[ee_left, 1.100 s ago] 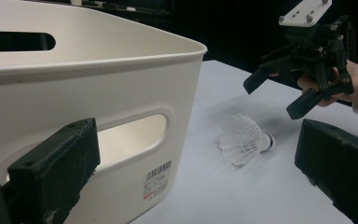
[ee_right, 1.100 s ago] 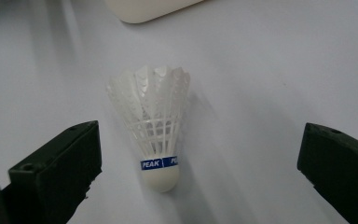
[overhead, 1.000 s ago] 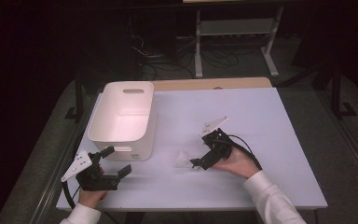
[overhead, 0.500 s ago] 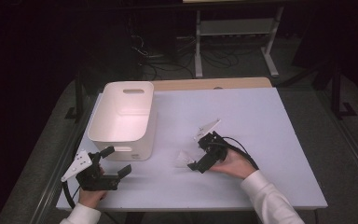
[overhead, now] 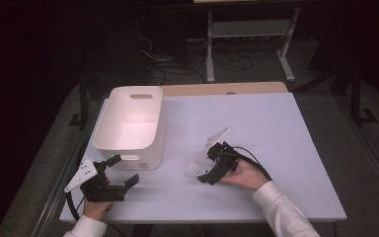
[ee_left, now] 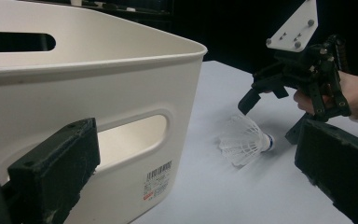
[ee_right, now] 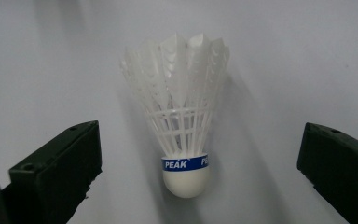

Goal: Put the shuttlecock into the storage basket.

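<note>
A white feather shuttlecock (ee_right: 182, 116) with a blue band lies on the white table (overhead: 276, 128), its cork end toward my right gripper. The right gripper (ee_right: 198, 179) is open, one jaw on each side of the cork, touching nothing. In the high view the shuttlecock (overhead: 194, 168) lies just left of the right gripper (overhead: 207, 167). My left gripper (overhead: 123, 170) stands open and empty at the table's front left, close to the white bin (overhead: 128, 123). From the left gripper (ee_left: 196, 182) view, the shuttlecock (ee_left: 244, 142) lies beyond the bin (ee_left: 88, 93), with the right gripper (ee_left: 266, 122) over it.
The bin is empty, with handle slots and a label on its near wall. A brown board (overhead: 222, 89) lies along the table's far edge. A metal rack (overhead: 246, 29) and cables sit on the dark floor behind.
The right gripper has moved a little left and toward the person, closing in on the shuttlecock. The left gripper and the bin have stayed in place.
</note>
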